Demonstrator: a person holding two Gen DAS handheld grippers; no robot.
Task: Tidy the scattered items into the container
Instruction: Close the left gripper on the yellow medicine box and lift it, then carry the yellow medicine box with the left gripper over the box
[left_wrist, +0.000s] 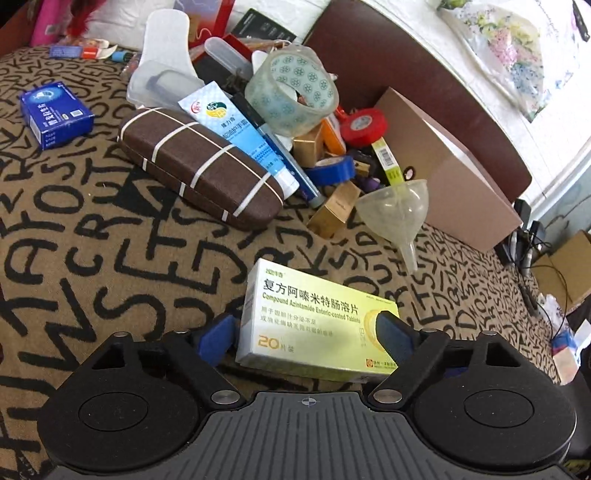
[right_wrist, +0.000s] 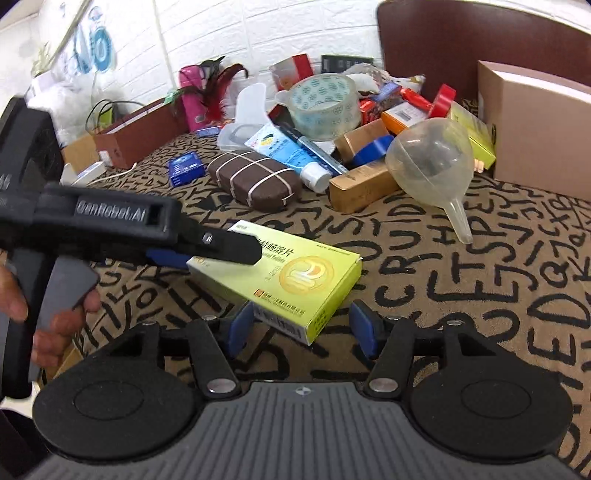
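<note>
A yellow-green tablet box (left_wrist: 314, 321) is lying flat on the letter-patterned cover (left_wrist: 110, 258) in the near middle of the scene, with both grippers gathered around it. The left gripper (left_wrist: 306, 332) is straddling the box with its blue-padded fingers (left_wrist: 218, 338) spread wide; the right-hand finger is lying over the box's top face, while the left one is standing just beside the box edge, so the fingers look released rather than clenched. In the right wrist view the right gripper (right_wrist: 303, 330) is sitting at the near corner of the same box (right_wrist: 295, 280), fingers parted on either side of that corner and not pressing on it, and the left gripper (right_wrist: 207, 251) is reaching in from the left, held by a hand (right_wrist: 51, 317). Farther back a heap of clutter is resting: a brown striped case (left_wrist: 199, 166), a roll of clear tape (left_wrist: 291, 92), a translucent funnel (left_wrist: 399, 214) and a red tape roll (left_wrist: 364, 125). A pinkish cardboard box (left_wrist: 443, 177) is standing at the far right, beside the heap.
</note>
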